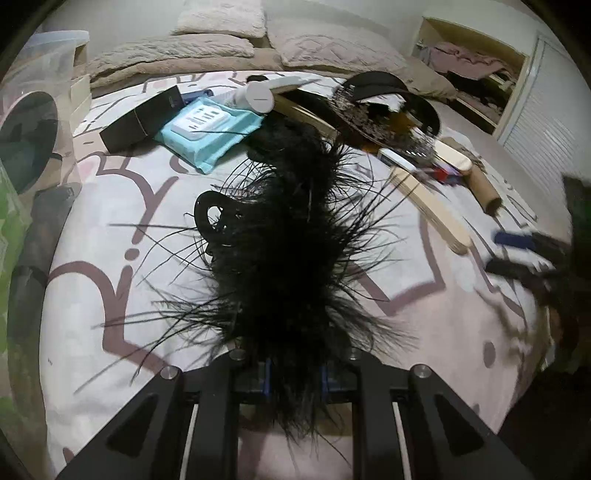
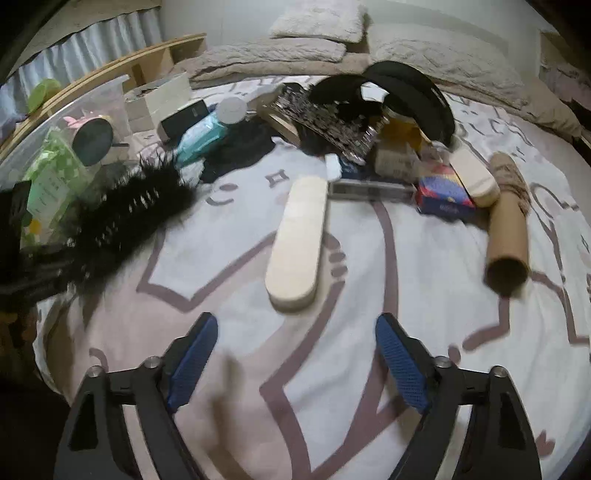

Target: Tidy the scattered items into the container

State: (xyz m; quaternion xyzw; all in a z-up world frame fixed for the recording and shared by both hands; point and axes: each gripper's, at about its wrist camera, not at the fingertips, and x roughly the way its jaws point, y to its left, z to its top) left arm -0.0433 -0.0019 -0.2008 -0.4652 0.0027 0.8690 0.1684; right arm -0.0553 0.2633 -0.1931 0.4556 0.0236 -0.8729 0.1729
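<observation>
A black feathered hair claw [image 1: 280,258] hangs over the patterned bedspread [image 1: 110,314], and my left gripper [image 1: 295,376] is shut on its lower end, with feathers hiding the pads. The right wrist view shows the same feathered claw [image 2: 129,210] at the left, beside the clear plastic container [image 2: 55,147]. In the left wrist view the container [image 1: 40,110] stands at the left edge with items inside. My right gripper [image 2: 297,365] is open over bare bedspread with nothing between its blue pads [image 2: 192,362]. A pale wooden paddle [image 2: 295,240] lies just ahead of it.
Scattered on the bed are a cardboard tube [image 2: 508,236], a blue-and-red box [image 2: 443,195], a second wooden piece [image 2: 476,177], a blue wipes pack [image 1: 207,125], a black box [image 1: 142,118], a white tube [image 1: 258,96] and a black headband [image 2: 417,92]. Pillows [image 2: 317,22] line the far end.
</observation>
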